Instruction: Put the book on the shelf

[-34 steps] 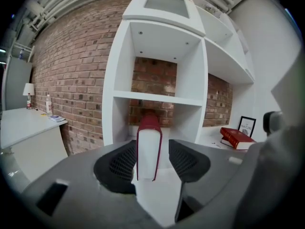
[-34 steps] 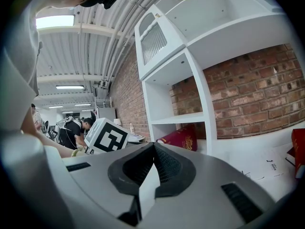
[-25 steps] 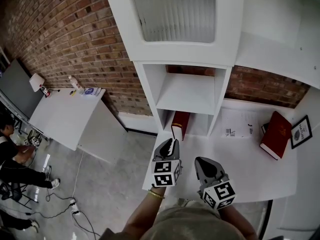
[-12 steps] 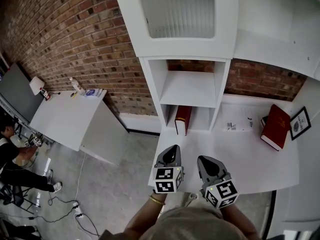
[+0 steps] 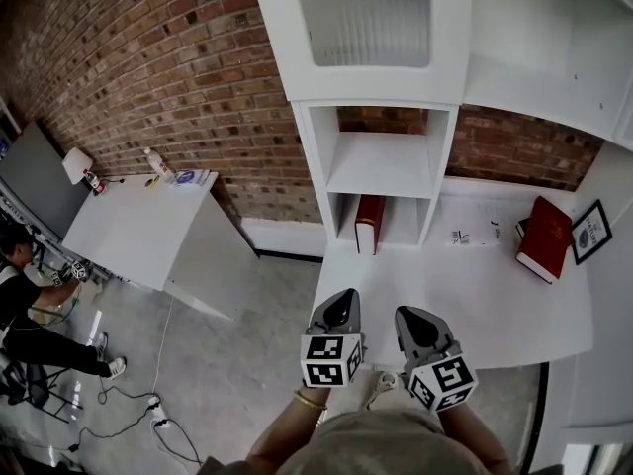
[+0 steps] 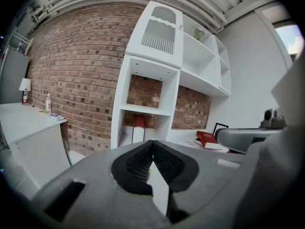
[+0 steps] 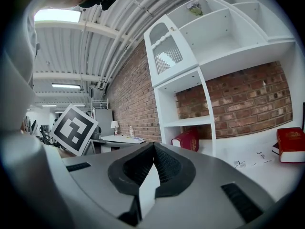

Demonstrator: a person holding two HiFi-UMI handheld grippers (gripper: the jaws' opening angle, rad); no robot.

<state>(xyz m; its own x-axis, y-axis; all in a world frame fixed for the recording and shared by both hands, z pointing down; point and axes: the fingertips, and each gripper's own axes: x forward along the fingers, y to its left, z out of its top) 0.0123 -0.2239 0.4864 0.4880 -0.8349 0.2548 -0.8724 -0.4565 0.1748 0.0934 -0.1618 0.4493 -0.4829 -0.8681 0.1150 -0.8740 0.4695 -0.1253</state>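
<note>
A dark red book [image 5: 370, 223] stands upright in the lower compartment of the white shelf unit [image 5: 315, 156]; it also shows in the left gripper view as the book [image 6: 138, 129] and in the right gripper view as the book [image 7: 188, 140]. My left gripper [image 5: 342, 296] hangs over the near edge of the white counter [image 5: 465, 310], well short of the shelf, its jaws shut with nothing between them [image 6: 152, 142]. Beside it, my right gripper [image 5: 410, 316] is shut and empty too [image 7: 153, 145].
A second red book [image 5: 544, 237] lies flat at the counter's right, next to a framed picture [image 5: 593, 234] and a printed sheet [image 5: 475, 234]. A white desk [image 5: 129, 231] with bottles stands at the left along the brick wall. A seated person [image 5: 20, 295] is far left.
Both grippers have drawn back from the shelf toward the counter's near edge. The left gripper, close to the book a second ago, is now apart from it, and the book stays upright.
</note>
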